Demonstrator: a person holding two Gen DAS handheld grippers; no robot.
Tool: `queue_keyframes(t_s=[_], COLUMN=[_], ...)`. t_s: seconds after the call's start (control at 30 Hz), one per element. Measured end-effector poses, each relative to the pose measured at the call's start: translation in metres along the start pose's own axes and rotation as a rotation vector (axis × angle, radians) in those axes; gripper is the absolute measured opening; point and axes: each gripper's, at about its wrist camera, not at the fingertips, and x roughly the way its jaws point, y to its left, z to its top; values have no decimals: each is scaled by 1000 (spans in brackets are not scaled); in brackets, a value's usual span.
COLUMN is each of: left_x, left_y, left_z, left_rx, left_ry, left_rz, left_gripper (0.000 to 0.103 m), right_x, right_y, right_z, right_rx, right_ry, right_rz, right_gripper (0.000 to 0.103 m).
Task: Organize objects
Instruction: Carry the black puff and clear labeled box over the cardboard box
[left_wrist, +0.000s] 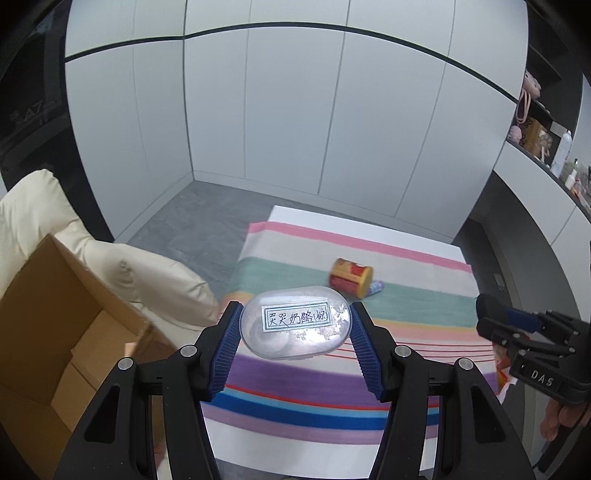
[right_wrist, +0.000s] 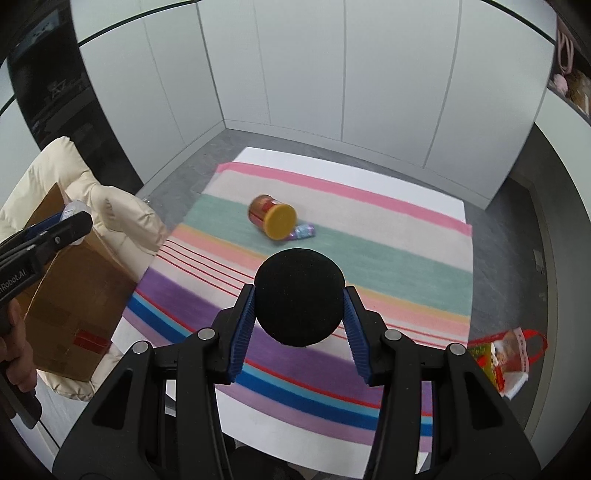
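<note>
My left gripper (left_wrist: 295, 325) is shut on a clear oval plastic container (left_wrist: 295, 321) with a handwritten label, held above the striped cloth's left edge, near the open cardboard box (left_wrist: 55, 332). My right gripper (right_wrist: 299, 299) is shut on a black foam ball (right_wrist: 300, 297), held above the striped cloth (right_wrist: 369, 258). A red jar with a yellow lid (right_wrist: 272, 218) lies on its side on the cloth, with a small purple-blue packet (right_wrist: 304, 231) touching it. Both also show in the left wrist view, the jar (left_wrist: 351, 277) and the packet (left_wrist: 376, 287).
The cardboard box (right_wrist: 70, 295) sits on a cream cushioned chair (right_wrist: 110, 210) left of the table. A red printed bag (right_wrist: 506, 358) lies off the table's right side. White cabinet walls stand behind. Shelves with items (left_wrist: 546, 140) are at the right.
</note>
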Motion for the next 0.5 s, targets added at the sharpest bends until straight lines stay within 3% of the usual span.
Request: queue_keyframes(t_s=[0.5], left_x=[-21], left_y=[73], left_z=[-12], left_rx=[-83], left_ry=[-25], left_rz=[85], left_gripper=[59], right_x=[16], right_y=[74], right_z=[19], right_rx=[-92], right_ry=[-18], right_rz=[69], right_gripper=[49])
